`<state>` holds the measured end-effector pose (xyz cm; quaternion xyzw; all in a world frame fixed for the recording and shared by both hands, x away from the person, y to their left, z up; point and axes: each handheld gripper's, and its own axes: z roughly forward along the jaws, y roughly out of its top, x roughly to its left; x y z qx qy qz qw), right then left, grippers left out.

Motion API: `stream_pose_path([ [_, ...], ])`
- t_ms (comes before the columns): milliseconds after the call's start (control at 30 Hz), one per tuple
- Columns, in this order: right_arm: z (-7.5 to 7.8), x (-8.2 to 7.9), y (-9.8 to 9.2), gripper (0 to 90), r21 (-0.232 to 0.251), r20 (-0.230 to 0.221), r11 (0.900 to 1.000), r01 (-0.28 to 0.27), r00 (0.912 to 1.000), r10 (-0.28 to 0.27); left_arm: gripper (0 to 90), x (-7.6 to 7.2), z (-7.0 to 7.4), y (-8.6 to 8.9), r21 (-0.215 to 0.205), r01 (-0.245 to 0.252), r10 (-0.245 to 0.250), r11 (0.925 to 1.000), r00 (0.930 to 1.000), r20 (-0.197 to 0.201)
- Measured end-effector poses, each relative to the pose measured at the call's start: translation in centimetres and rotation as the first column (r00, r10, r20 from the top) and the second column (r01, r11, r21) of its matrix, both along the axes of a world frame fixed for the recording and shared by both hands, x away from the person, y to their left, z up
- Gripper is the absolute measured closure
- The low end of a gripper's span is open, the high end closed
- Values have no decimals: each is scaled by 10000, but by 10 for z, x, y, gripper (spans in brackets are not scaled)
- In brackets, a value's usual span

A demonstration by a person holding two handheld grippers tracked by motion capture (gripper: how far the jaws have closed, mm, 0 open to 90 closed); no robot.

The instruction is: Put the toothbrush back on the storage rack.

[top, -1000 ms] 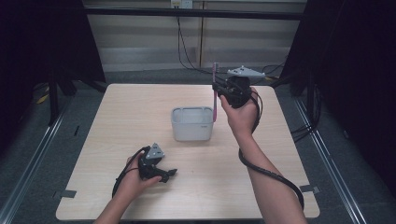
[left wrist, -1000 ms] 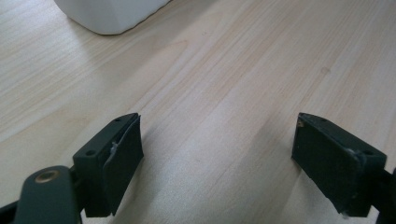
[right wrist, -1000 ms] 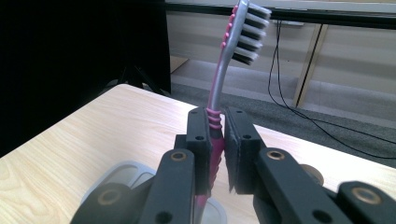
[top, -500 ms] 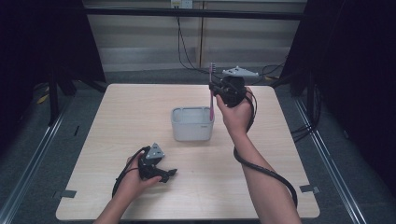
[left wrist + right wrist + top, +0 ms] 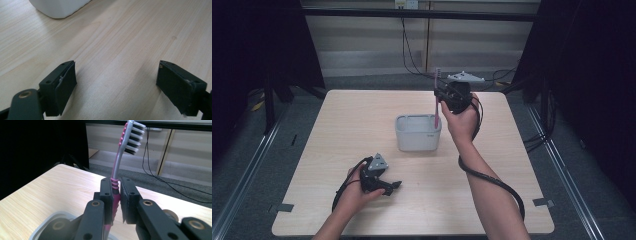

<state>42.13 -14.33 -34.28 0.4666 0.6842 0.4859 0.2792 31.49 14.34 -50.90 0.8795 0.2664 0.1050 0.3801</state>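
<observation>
A pink and grey toothbrush (image 5: 437, 100) stands upright, bristles up, with its lower end inside a white rectangular cup (image 5: 418, 132) at the table's middle. My right gripper (image 5: 441, 95) is shut on the toothbrush (image 5: 117, 173) along its handle, above the cup's right end. The cup rim (image 5: 45, 225) shows just below the jaws. Near the front left, my left gripper (image 5: 394, 186) rests low over the bare wood, open, with nothing between its fingers (image 5: 63, 82). A corner of the white cup (image 5: 58, 8) lies ahead of it.
The light wooden table (image 5: 337, 130) has dark floor and metal rails around it. Black cables (image 5: 492, 180) trail from both grippers across the table. Cords hang against the back wall (image 5: 412, 50).
My right gripper has shifted slightly left and down with the toothbrush, bringing its lower end into the cup. The left gripper has stayed where it was.
</observation>
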Motion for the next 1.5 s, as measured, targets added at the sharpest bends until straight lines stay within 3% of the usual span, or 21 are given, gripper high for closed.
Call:
stream_pose_path([
  [1500, -26, 5, 1, 815, -316, -221, 9994, 103, 9997, -110, 158, 0, 0, 0, -64, -40, 40, 10000, 10000, -2],
])
